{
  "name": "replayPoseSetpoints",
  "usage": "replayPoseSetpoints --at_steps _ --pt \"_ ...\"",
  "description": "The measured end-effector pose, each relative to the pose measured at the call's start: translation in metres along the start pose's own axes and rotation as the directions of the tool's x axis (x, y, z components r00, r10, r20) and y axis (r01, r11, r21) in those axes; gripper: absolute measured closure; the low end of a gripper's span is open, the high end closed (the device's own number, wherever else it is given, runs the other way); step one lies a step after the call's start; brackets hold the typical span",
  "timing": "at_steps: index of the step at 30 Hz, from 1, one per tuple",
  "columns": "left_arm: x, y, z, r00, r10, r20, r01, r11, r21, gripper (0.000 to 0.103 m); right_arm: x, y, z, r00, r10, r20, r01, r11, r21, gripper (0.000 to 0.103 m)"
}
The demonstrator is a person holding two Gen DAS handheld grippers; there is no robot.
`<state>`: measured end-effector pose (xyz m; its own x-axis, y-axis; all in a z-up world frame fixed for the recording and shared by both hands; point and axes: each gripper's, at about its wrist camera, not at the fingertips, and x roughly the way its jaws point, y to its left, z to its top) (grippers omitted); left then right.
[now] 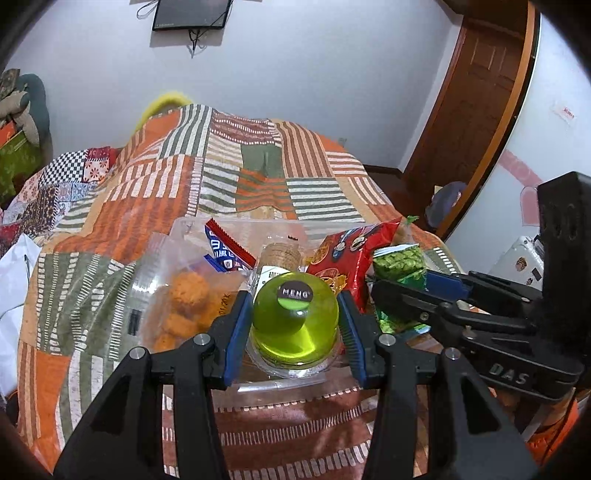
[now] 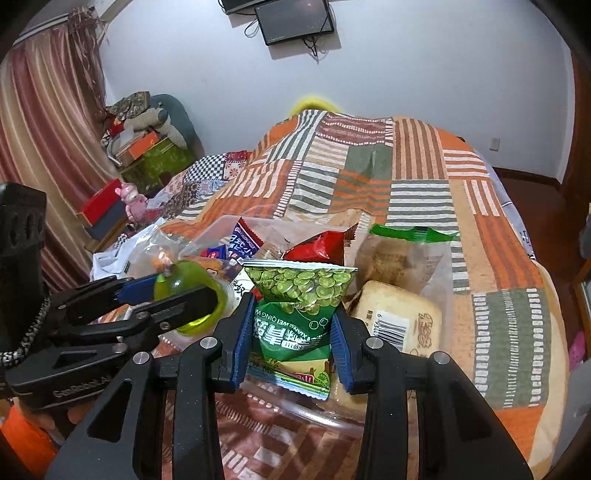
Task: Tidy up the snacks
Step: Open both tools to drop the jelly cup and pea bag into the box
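L gripper is pinching the green jelly cup, blue pads on both sides of the dome, cup upside down w/ dark round label facing cam. It sits over the near edge of the clear plastic tray; can't tell if it's resting on the tray or hanging just above.

R gripper is clamped on the green pea packet, pads squeezing the lower half so the pack is pinched at the waist and the top flares out. Packet is upright over the tray's near rim. From R cam, the L tool is at my left w/ the jelly cup between its fingers; the two grippers are just beside each other.

Behind, inside the tray: bag of orange fried bites at left, a blue/red wrapper at the back left, a cork-topped jar right behind the jelly cup, a red snack bag touching the pea packet's back. R of the pea pack: a pale wrapped cake w/ barcode, then a clear bag w/ green seal strip farther back.

All on a striped orange/green patchwork bedspread. Far end: white wall, dark wall screen, curtain left, wood door right.
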<state>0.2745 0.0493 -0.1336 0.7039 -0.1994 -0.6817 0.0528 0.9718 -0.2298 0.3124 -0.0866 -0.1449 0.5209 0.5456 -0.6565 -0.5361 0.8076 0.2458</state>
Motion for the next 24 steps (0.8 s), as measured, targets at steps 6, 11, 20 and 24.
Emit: replayPoseSetpoints --at_steps 6,11,20,24 --pt "0.003 0.008 -0.002 1.000 -0.025 -0.009 0.024 0.998 -0.061 0.057 -0.005 0.001 0.001 1.000 -0.002 -0.007 0.002 1.000 -0.010 0.065" --pt "-0.017 0.002 0.000 0.999 -0.030 0.022 0.031 0.998 -0.047 0.057 -0.016 0.001 0.004 1.000 -0.002 0.021 0.002 1.000 -0.001 0.060" --pt "-0.079 -0.015 0.002 0.993 -0.027 0.114 0.028 1.000 -0.010 0.057 -0.062 0.012 0.006 0.994 -0.005 0.107 0.006 1.000 -0.014 0.060" --pt "-0.119 -0.025 0.003 0.983 -0.027 0.184 0.026 1.000 0.009 0.057 -0.097 0.020 0.006 0.984 -0.003 0.177 0.007 1.000 -0.020 0.060"
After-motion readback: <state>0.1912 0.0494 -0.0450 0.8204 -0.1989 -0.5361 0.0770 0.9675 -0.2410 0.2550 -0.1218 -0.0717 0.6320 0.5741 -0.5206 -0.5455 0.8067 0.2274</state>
